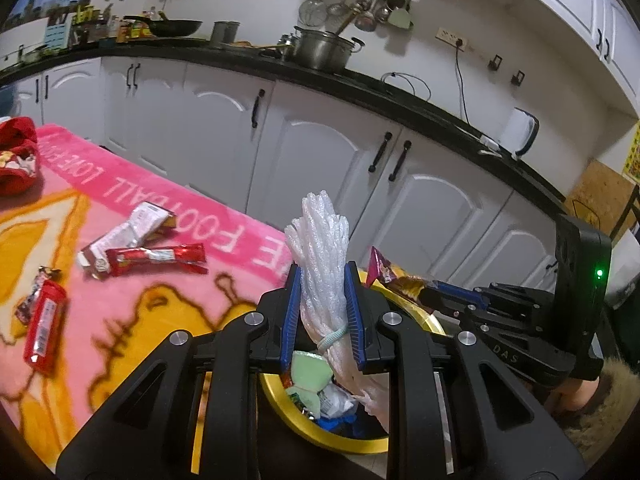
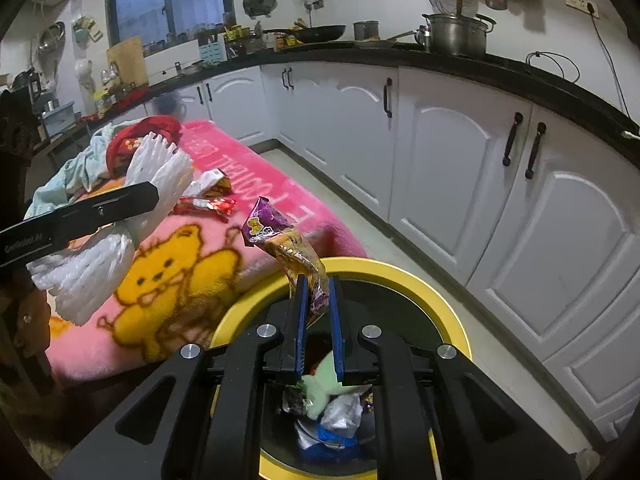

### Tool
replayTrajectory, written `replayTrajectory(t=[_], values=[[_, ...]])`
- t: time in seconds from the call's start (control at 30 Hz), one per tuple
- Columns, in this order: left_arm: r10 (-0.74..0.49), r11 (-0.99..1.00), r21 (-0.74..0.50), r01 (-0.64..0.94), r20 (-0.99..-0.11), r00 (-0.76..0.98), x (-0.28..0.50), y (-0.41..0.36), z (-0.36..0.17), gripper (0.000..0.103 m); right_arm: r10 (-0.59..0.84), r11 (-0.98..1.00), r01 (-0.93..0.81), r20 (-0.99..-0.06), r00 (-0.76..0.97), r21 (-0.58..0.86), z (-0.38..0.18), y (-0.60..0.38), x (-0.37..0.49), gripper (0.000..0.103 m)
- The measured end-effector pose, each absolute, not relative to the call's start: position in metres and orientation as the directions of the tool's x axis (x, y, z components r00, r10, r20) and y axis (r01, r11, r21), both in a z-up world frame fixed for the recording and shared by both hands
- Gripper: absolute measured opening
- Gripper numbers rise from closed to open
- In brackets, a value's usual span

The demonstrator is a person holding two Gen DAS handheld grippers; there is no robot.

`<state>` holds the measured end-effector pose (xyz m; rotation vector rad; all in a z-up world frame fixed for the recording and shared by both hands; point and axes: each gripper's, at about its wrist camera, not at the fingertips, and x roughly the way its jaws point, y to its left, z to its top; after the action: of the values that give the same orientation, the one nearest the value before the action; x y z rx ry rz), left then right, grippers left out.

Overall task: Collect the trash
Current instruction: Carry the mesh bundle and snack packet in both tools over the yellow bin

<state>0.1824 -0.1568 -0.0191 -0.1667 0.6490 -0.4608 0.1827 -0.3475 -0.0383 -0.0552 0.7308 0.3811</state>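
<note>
Foam bundle [image 1: 324, 276] clamped in left gripper [image 1: 323, 280] over the yellow bin [image 1: 424, 320]; snack wrapper [image 2: 296, 256] pinched in right gripper [image 2: 318, 300] above it.

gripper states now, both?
Left hand-held gripper: closed on the white foam net sleeve.
Right hand-held gripper: closed on the purple-and-yellow snack wrapper.

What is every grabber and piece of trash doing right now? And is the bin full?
Left gripper: shut on the white foam net.
White foam net: held upright above the bin.
Right gripper: shut on the purple snack wrapper.
Purple snack wrapper: crumpled, held over the bin.
Yellow-rimmed trash bin: open, some trash inside.
Red wrappers: lying on the pink blanket, not collected yet.
</note>
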Motion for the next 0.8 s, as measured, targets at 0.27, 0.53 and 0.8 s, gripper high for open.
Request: replayTrajectory(t=[0.27, 0.53, 0.8], values=[[-0.471, 0.881, -0.278, 0.382, -0.571, 0.672, 0.185, -0.178, -0.035, 0.016, 0.297, 0.939, -0.334, -0.687, 0.663, 0.084, -0.055, -0.36, 0.182, 0.01], [-0.475, 0.877, -0.273, 0.394, -0.606, 0.638, 0.19, -0.194, -0.055, 0.016, 0.268, 0.949, -0.302, -0.725, 0.634, 0.087, -0.075, -0.371, 0.184, 0.01], [-0.476, 0.874, -0.268, 0.405, -0.636, 0.607, 0.194, -0.206, -0.071, 0.016, 0.249, 0.959, -0.262, -0.752, 0.61, 0.105, -0.091, -0.383, 0.19, 0.011]])
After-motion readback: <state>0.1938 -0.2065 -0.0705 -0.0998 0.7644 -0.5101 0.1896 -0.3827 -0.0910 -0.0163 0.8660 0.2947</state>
